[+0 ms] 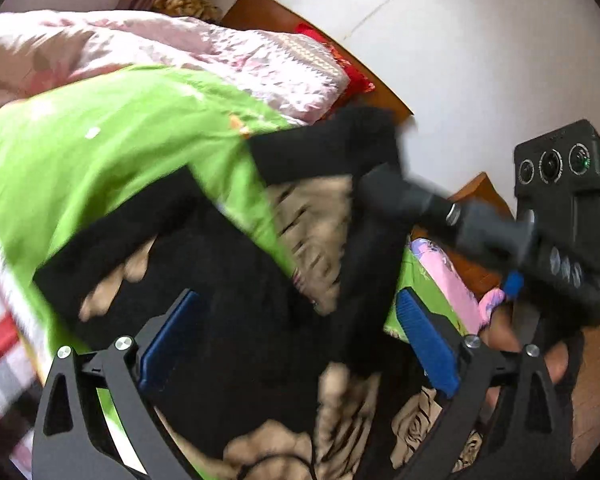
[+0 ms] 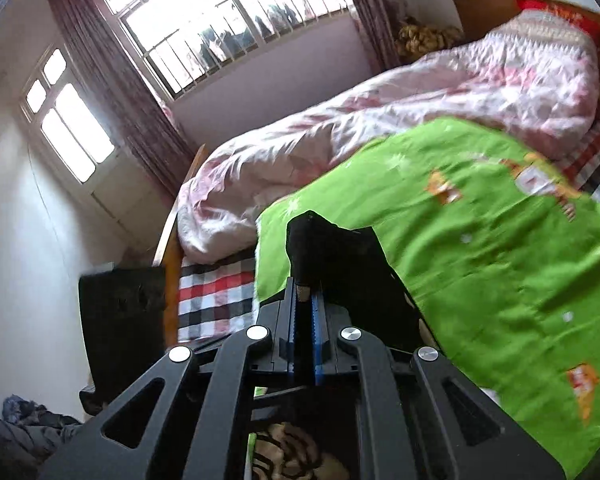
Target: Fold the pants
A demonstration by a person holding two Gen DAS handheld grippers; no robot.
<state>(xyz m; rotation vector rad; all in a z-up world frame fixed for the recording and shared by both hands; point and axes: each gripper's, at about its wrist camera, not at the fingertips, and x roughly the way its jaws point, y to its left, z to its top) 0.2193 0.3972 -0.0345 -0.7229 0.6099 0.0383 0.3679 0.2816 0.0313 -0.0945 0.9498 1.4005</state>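
One pair of pants (image 1: 236,280): black outside, with a tan lining printed in dark rose outlines. I see them lying crumpled on the green blanket (image 1: 112,140) at the near edge of the bed, one leg lifted and stretched upward across the left wrist view.

Right gripper (image 2: 305,304): my right wrist camera shows its two blue pads drawn almost together, pinching a fold of the black cloth, which stands up beyond the fingertips. In the left wrist view this gripper enters from the right edge, blurred, with the raised leg hanging from its tip.

Left gripper (image 1: 300,344): jaws wide apart, one blue pad at either side of the heap of pants; the cloth lies between them, but neither pad presses on it.

Bedding, counted outward: one green blanket with orange cartoon prints; one pink quilt (image 2: 380,120) bunched along the far side of the bed; one checked sheet (image 2: 216,300) in red, black and white, showing at the foot corner.

Room: two windows (image 2: 228,20), the larger one barred, with one curtain (image 2: 112,92) between them; one wooden headboard (image 1: 312,44).
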